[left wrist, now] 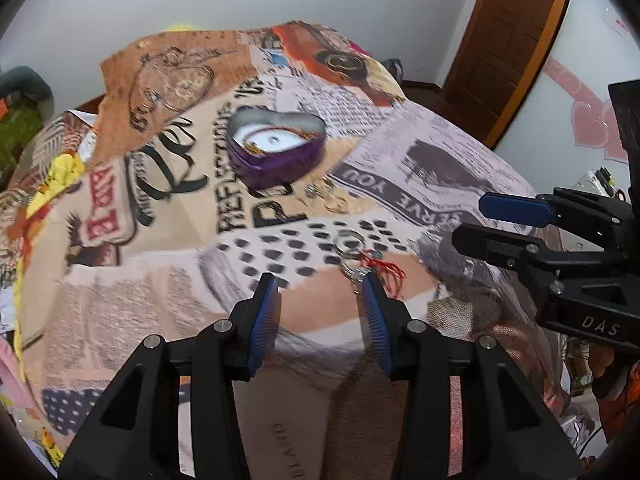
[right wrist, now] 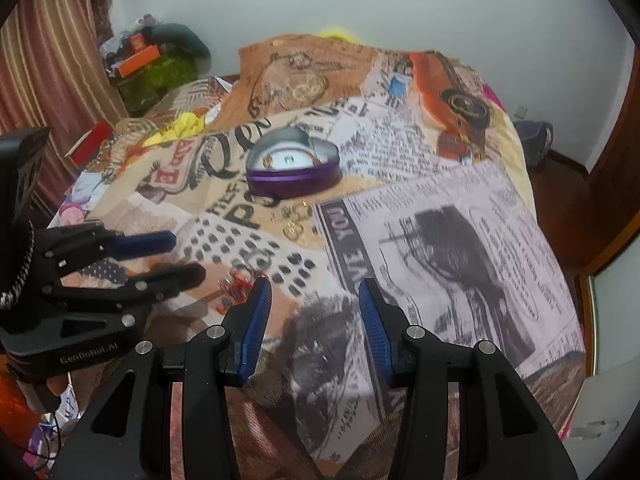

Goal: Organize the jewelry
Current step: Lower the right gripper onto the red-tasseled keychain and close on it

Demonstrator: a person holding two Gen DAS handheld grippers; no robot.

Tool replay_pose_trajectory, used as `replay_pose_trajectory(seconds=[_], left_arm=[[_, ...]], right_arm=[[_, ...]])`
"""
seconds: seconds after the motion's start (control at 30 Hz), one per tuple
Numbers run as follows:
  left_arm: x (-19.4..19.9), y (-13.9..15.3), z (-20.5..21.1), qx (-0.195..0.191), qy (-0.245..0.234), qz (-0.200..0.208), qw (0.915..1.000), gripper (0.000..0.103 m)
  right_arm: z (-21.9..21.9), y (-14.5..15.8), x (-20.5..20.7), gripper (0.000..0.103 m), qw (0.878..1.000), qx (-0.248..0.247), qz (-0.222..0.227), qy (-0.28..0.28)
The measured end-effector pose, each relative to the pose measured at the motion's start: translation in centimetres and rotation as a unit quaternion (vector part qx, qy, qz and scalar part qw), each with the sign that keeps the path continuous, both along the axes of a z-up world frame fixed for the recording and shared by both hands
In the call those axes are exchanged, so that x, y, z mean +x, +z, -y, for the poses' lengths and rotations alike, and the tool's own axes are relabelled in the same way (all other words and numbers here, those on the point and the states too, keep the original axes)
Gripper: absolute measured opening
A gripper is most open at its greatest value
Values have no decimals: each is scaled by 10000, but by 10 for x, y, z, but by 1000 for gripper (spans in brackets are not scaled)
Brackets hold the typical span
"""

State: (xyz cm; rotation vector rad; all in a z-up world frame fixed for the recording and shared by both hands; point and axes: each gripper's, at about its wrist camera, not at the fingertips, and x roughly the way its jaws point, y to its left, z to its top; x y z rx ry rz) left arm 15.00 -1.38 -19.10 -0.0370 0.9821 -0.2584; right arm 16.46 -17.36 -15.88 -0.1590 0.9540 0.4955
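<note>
A purple heart-shaped tin [left wrist: 276, 146] stands open on the printed bedspread, with a white lining and some gold jewelry inside; it also shows in the right wrist view [right wrist: 294, 172]. Small gold rings [left wrist: 330, 198] lie just in front of it, also seen from the right [right wrist: 294, 224]. A silver ring piece with red thread [left wrist: 368, 262] lies nearer, by my left gripper's right fingertip; the red thread [right wrist: 234, 286] shows from the right too. My left gripper [left wrist: 320, 282] is open and empty above the cloth. My right gripper [right wrist: 314, 286] is open and empty, to the right of the left one.
The printed bedspread [left wrist: 160, 240] covers the whole bed. Boxes and clutter [right wrist: 148, 64] sit at the far left by a striped curtain [right wrist: 52, 60]. A wooden door [left wrist: 508, 40] stands at the right. The bed's right edge drops to a dark floor [right wrist: 560, 184].
</note>
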Motion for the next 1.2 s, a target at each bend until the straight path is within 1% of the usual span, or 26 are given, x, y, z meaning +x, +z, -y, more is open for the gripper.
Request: replay_pose_trajectory(seconds=[0.27,0.33,0.37,0.43,0.5,0.53,0.67,0.77,0.9,1.2], left_arm=[[10,-10,8,-294,-99,-135,9994,42],[13,-12,9,-324,-138,-159,9993,34],[14,-12,10,-356,-158,-160,9991,32],[15,-13,11,-373,-189,-173,9990,15],[15,-12,11,-368,-183,-159,9990,15],[14,-11,10,-387,-179,-137,9990,12],[8,-5,1,-350,-68,27,9994,12],[5,-1,-11,-412,37,87,9991,12],[2,3,-24,-352,159,189,9991,12],[1,-10,-40,-342,240,58,9991,12]], right_arm=[[11,-4,0,42,9998,82,-133,-154],[11,-4,1,42,9997,107,-155,-158],[11,-5,1,42,9997,112,-167,-155],[10,-6,1,42,9996,110,-199,-140],[8,-7,3,42,9996,130,-227,-112],[7,-7,3,42,9996,147,-239,-91],[-2,-8,4,42,9995,160,-270,3],[-12,-9,6,42,9993,171,-317,105],[-26,-13,9,42,9989,130,-381,238],[-57,-33,20,42,9958,-246,-580,670]])
